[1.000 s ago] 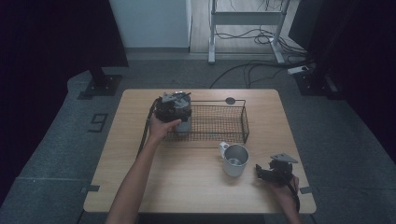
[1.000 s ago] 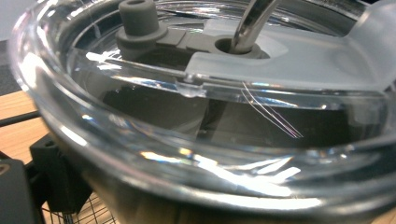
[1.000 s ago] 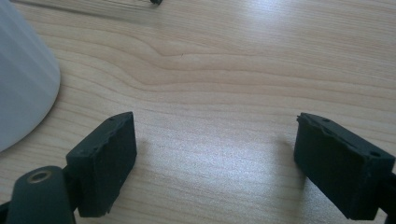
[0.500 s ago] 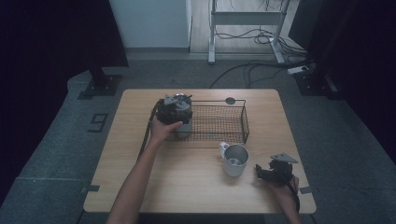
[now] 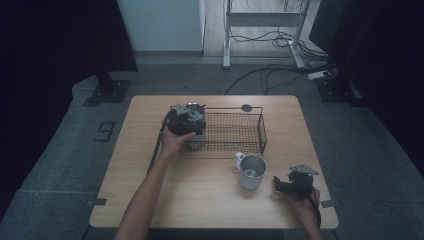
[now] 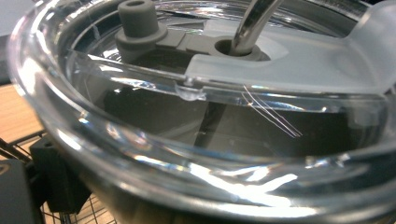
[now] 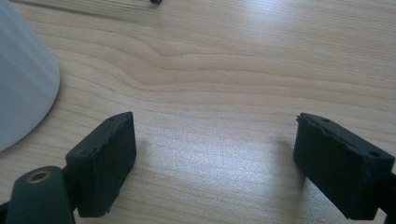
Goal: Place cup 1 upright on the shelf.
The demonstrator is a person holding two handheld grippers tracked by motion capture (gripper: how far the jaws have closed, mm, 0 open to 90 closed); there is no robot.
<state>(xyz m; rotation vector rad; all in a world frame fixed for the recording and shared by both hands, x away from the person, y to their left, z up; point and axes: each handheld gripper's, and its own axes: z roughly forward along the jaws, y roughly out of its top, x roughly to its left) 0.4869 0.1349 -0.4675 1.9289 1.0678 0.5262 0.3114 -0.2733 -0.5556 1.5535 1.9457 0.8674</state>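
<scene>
Left gripper [image 5: 188, 120] is gripping a clear-lidded tumbler [image 6: 201, 116] in the wire basket's [image 5: 235, 131] left end, right gripper [image 7: 215, 163] is sitting open near the table's [image 5: 150, 175] right front corner

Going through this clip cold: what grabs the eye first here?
The clear-lidded tumbler with a metal straw looms right in front of the left gripper view, and the left claw appears clamped on it at the left end of the wire basket. Near the table's front right, a pale mug stands beside the right claw, which rests open and holds nothing.
</scene>
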